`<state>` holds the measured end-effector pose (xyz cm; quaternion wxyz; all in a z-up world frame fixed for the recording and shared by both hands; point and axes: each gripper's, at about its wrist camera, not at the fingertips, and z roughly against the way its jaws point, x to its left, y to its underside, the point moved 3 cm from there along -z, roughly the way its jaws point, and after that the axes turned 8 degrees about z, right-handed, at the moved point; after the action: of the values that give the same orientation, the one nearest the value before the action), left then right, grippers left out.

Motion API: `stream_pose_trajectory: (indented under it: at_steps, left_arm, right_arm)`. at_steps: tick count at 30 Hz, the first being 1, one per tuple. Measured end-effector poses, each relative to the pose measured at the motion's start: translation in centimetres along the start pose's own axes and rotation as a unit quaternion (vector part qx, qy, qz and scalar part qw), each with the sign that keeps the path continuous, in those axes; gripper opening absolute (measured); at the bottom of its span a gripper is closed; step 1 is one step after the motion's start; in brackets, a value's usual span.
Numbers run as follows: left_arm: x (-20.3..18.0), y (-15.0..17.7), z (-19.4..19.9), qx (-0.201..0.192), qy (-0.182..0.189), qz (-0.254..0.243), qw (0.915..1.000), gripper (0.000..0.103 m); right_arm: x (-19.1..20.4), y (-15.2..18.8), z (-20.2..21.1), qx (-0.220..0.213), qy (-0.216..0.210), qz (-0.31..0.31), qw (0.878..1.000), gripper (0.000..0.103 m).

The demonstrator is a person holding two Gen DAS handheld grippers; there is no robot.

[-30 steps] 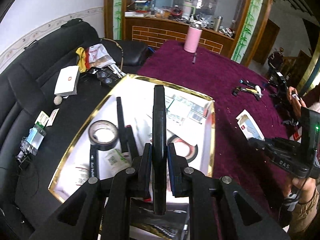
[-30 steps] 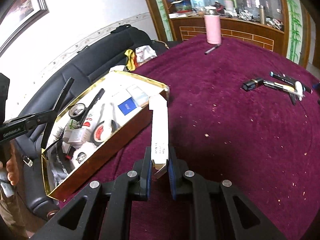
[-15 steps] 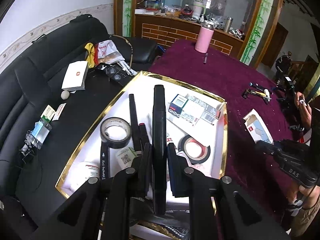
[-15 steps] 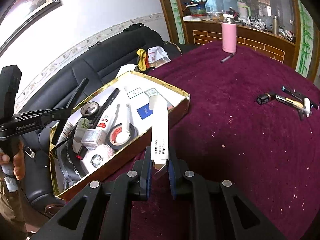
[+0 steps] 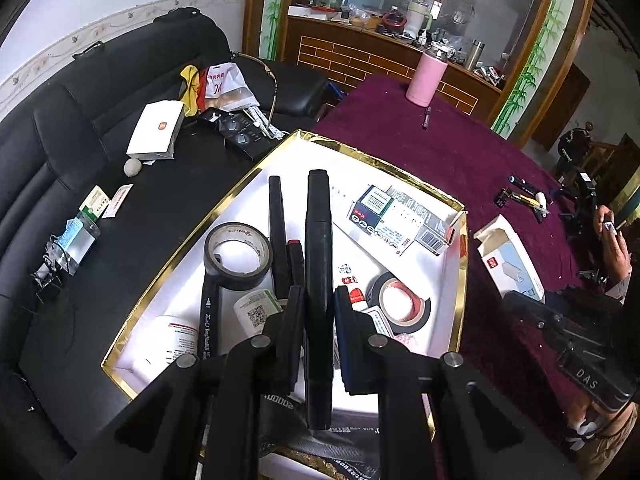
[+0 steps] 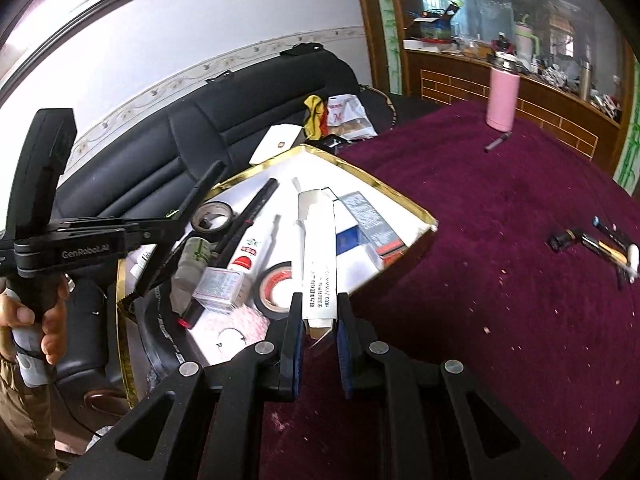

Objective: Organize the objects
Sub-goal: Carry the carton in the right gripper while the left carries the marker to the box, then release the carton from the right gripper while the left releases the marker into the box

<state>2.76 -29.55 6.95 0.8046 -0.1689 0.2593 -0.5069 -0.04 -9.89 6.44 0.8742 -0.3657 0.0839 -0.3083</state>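
Beneath both claws lay the gold-rimmed box [image 5: 224, 204]: left gripper [image 5: 316, 300] clamped a black marker [image 5: 318, 240], right gripper [image 6: 316, 308] pinched a white carton [image 6: 318, 248] above its near edge.

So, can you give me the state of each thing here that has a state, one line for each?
left gripper: shut on the long black marker, held over the box.
right gripper: shut on the narrow white carton, its far flap open.
gold-rimmed box: open, no lid on, partly filled.
pink bottle: upright, cap on.
white package: lying on the purple cloth, end open.
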Motion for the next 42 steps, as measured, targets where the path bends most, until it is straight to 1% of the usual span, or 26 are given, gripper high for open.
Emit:
stream_pose_trajectory:
  at_steps: [6,13,18,32,42]
  left_arm:
    - [0.5,-0.5,-0.8,0.008,0.002,0.015,0.9998,0.015]
    - [0.5,-0.4,-1.8,0.013,0.0,0.019,0.9997,0.015]
    - [0.6,-0.3,-2.3,0.013,-0.01,0.017,0.9997,0.015]
    - [1.0,-0.4,-2.8,0.016,-0.001,0.026,0.9995,0.015]
    - [0.6,-0.5,-4.3,0.026,0.006,0.029,0.9992,0.015]
  right_arm:
    - [0.5,-1.0,-1.5,0.01,-0.012,0.006,1.0,0.016]
    - [1.1,-1.9,-3.3,0.021,-0.024,0.012,0.999,0.016]
    - [1.3,-2.6,-4.3,0.026,-0.029,0.016,0.999,0.016]
    - [1.5,-3.1,-5.7,0.032,-0.033,0.017,0.999,0.016]
    - [1.7,-4.4,-7.9,0.046,-0.061,0.008,0.997,0.016]
